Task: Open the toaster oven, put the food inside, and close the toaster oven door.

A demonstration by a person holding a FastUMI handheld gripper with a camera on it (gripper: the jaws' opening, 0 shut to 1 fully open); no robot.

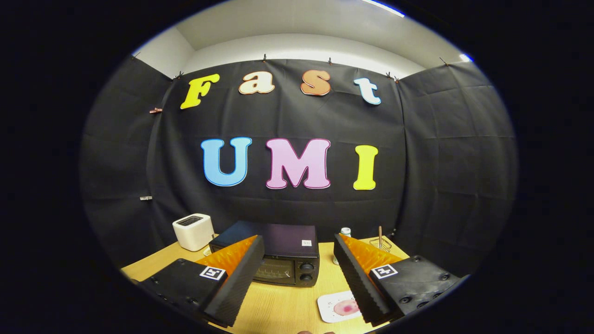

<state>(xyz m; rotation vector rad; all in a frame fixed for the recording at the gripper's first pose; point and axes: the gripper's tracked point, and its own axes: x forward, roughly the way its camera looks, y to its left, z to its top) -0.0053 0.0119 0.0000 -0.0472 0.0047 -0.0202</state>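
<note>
Jaws (pixel 297 273) wide apart, holding nothing. Toaster oven (pixel 278 257) w/ door shut, center frame on bench (pixel 283 306); food (pixel 345 307) on plate (pixel 332 311), lower right.

I am looking at a booth hung with black cloth (pixel 441 153), creased and pinned along its top edge by small clips. Above it a pale wall (pixel 301 46) is running up to a ceiling where a strip light (pixel 383 8) is glowing. Below, a light wooden table (pixel 283 306) is catching an even, soft light.
</note>
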